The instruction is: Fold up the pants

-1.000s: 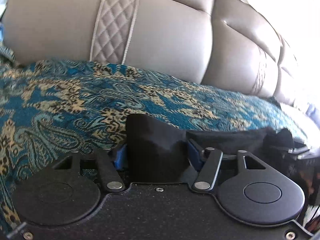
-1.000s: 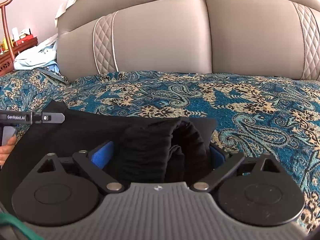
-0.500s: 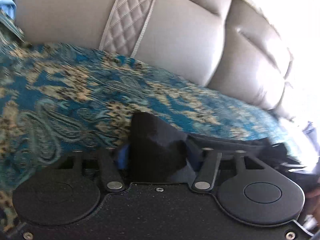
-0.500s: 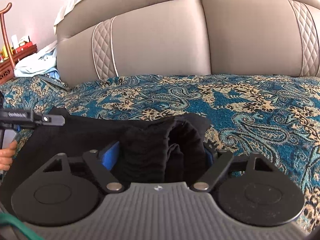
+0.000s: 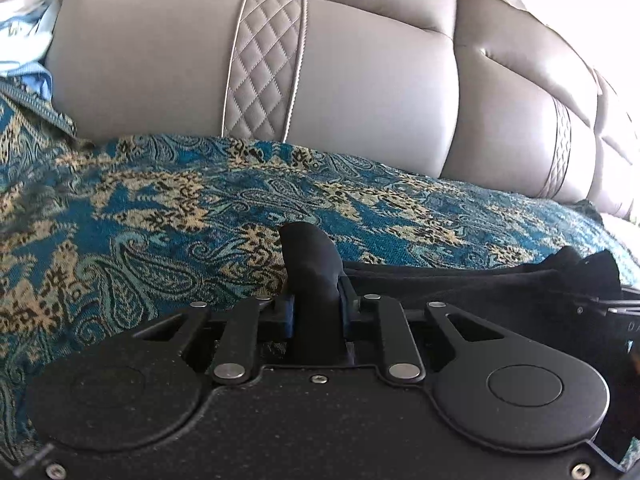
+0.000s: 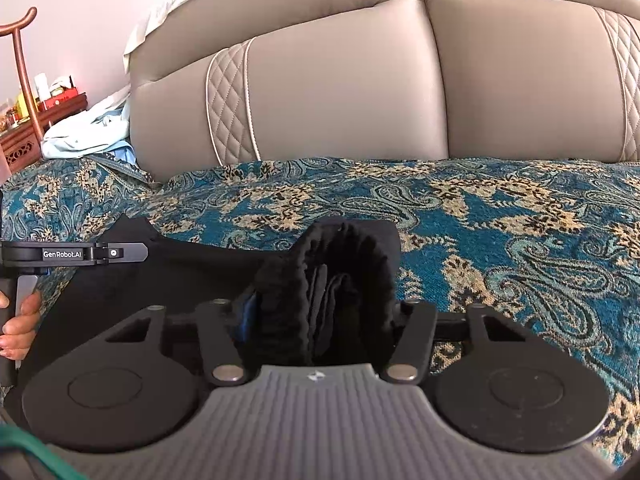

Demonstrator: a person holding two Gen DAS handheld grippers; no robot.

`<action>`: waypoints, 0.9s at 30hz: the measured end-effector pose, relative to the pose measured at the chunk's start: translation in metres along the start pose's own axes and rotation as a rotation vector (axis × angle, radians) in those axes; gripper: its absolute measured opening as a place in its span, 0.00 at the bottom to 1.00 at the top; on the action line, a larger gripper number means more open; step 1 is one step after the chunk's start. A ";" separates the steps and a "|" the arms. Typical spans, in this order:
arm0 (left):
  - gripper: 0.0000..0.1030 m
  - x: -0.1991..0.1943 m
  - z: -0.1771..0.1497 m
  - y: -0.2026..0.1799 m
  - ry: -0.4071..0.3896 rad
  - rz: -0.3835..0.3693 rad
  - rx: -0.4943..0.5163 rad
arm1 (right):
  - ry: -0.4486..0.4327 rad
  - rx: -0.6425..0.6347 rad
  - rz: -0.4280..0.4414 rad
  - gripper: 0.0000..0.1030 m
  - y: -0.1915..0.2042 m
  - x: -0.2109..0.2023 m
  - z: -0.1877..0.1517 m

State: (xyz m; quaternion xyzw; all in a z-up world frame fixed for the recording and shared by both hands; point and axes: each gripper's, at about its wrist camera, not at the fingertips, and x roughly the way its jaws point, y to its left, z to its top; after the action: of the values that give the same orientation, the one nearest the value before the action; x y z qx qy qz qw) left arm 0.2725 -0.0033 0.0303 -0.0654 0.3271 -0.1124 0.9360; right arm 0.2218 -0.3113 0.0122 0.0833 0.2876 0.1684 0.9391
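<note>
Black pants [image 6: 180, 280] lie on the teal paisley cover [image 6: 480, 216], stretched between my two grippers. The left gripper [image 5: 316, 312] has its jaws closing, and its blue pads pinch a narrow upright fold of the pants [image 5: 310, 256]. The right gripper [image 6: 324, 312] also has its jaws closing, around a thick bunched wad of ribbed black fabric [image 6: 344, 264] that fills the gap between its fingers. In the right wrist view the left gripper [image 6: 116, 253] shows at the far left, held by a person's hand [image 6: 16, 328]. The fingertips are mostly hidden by the cloth.
A padded grey-beige leather backrest [image 5: 360, 80] rises right behind the cover. Pale blue cloth [image 6: 88, 128] is heaped at the left end, beside a wooden side table [image 6: 36, 120] with small items on it. The paisley cover [image 5: 120, 220] spreads out to the left.
Both pairs of jaws have narrowed around the black fabric. The left grip went from a wide fold to a thin pinch, and the left view swung slightly. The right view has barely shifted.
</note>
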 end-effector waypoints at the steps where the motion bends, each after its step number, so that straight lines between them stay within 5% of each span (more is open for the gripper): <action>1: 0.18 0.000 0.000 -0.001 -0.002 0.004 0.011 | -0.002 -0.001 -0.002 0.52 0.000 0.000 0.000; 14: 0.17 0.006 0.030 0.006 -0.053 0.077 0.127 | 0.001 0.011 -0.003 0.36 0.023 0.021 0.024; 25: 0.17 0.077 0.100 0.056 -0.025 0.244 0.061 | 0.019 0.014 -0.064 0.37 0.059 0.110 0.075; 27: 0.17 0.090 0.101 0.062 -0.008 0.264 0.053 | 0.041 0.020 -0.082 0.44 0.060 0.124 0.077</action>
State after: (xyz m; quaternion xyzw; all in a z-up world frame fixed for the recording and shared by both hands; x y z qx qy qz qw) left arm 0.4153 0.0390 0.0427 0.0023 0.3262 0.0036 0.9453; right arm 0.3458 -0.2155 0.0269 0.0774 0.3118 0.1287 0.9382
